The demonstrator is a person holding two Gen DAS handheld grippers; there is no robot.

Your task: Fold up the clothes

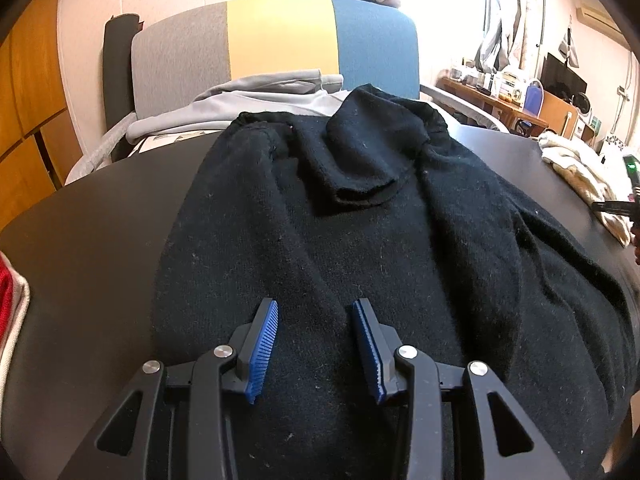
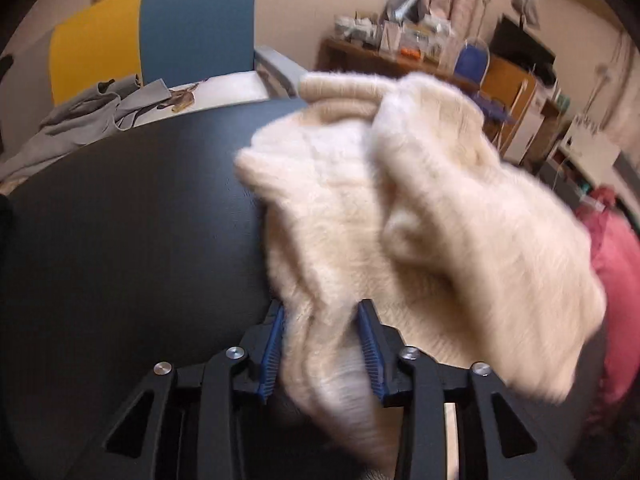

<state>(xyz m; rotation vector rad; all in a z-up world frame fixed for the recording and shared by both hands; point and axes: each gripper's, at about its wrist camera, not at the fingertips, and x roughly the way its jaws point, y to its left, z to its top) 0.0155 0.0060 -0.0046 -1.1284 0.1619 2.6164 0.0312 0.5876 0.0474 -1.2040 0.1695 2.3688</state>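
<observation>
Black sweater (image 1: 360, 240) lies mid-frame on your surface (image 1: 92, 240), sleeves in, not yet finished; left claw (image 1: 316, 344) wide above it. Right claw (image 2: 322, 344) grips the unfolded cream sweater (image 2: 420, 220).

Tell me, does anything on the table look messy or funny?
Yes. The cream sweater is bunched in a crumpled heap, pinched between the right tongs. The black sweater lies flatter, but its collar flops down and its cloth is wrinkled. The left tongs hover open above it.
</observation>
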